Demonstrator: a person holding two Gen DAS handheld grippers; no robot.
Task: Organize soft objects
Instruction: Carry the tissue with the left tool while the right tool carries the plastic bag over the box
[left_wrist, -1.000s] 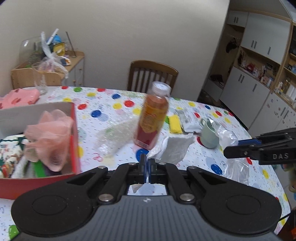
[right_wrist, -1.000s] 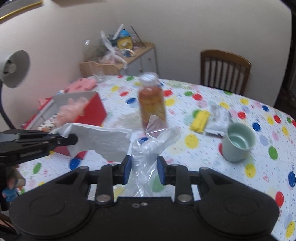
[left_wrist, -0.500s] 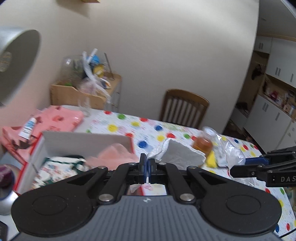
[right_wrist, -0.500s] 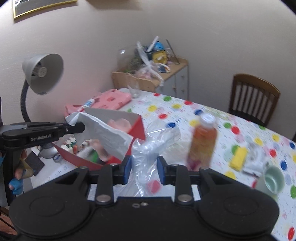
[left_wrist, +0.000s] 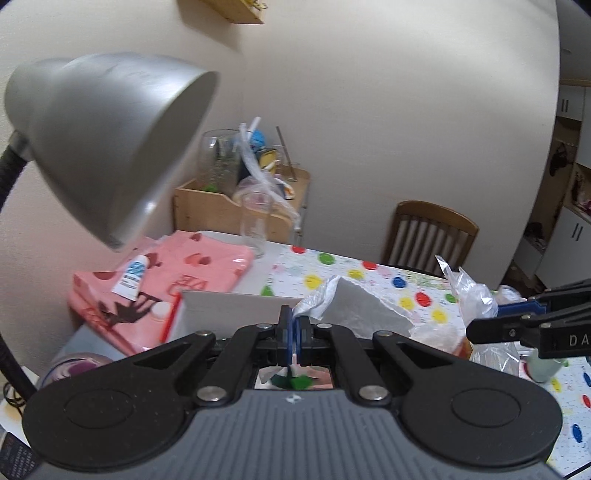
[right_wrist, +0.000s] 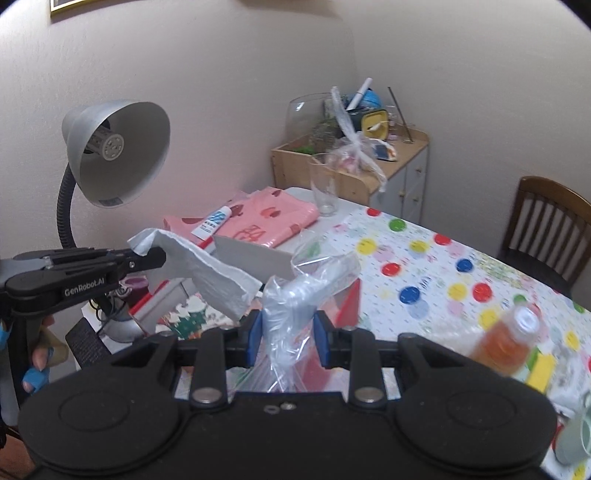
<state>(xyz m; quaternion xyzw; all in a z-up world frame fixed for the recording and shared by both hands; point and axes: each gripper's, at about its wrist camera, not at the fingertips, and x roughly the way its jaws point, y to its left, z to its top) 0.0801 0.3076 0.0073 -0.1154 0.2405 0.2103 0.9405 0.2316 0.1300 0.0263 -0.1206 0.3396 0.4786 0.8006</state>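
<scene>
A: What can you count from where you stand?

B: One red box (right_wrist: 345, 306) with its grey flap up, just beyond your right gripper's (right_wrist: 287, 334) fingertips. One grey desk lamp (right_wrist: 116, 155), one pink folded cloth (right_wrist: 273, 218) with one small tube (right_wrist: 212, 223) lying on it, one empty glass (right_wrist: 325, 182), one orange bottle (right_wrist: 508, 338) off to the right of your right fingers, blurred, one wooden chair (right_wrist: 546, 221), and one spotted tablecloth (right_wrist: 424, 266) under it all. One pale green cup (right_wrist: 576, 439) shows at the right edge, only in part.

A: And the soft things?

B: You hold two. One white paper towel (right_wrist: 210, 273) and one clear plastic bag (right_wrist: 306, 291). Inside the box there is printed fabric, but how many pieces I cannot tell.

A: How do my left fingers stand?

B: Your left gripper (left_wrist: 294, 334) has its blue pads pressed together, with a corner of the paper towel pinched between them. The rest of the sheet sticks up and out to the right of the fingertips, over the box's flap.

A: And the right?

B: Your right fingers (right_wrist: 255, 332) stand a little apart, clamped on the bunched neck of the plastic bag. The bag puffs up ahead of the pads and trails down behind them, above the near edge of the box. From the left view, your right gripper (left_wrist: 517, 321) sits off to the right of your left fingers, the bag (left_wrist: 472, 295) crumpled at its tip.
</scene>
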